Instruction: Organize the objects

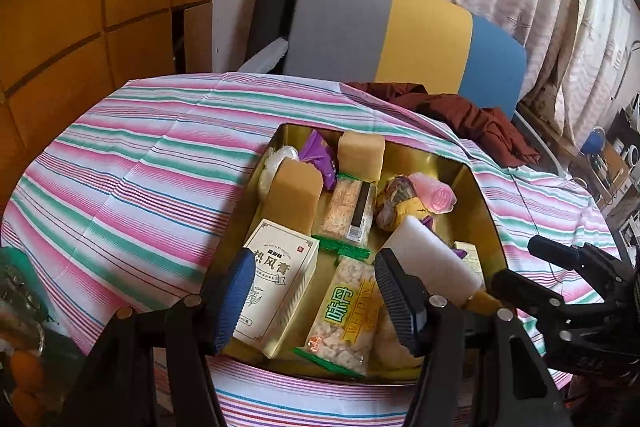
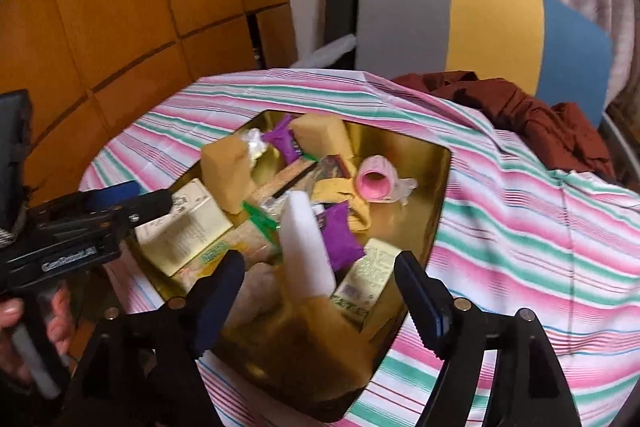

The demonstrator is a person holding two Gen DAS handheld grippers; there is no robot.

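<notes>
Both left tongs (image 1: 316, 297) and right tongs (image 2: 320, 291) hang spread and empty above the gold tin (image 1: 486, 211), whose clutter fills twelve o'clock, likely choosing.

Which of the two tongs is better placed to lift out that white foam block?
Probably the right tongs. They are open, and the white foam block stands directly between their tips inside the gold tin. The left tongs, also open, frame the snack packet, with the block off to their side.
</notes>
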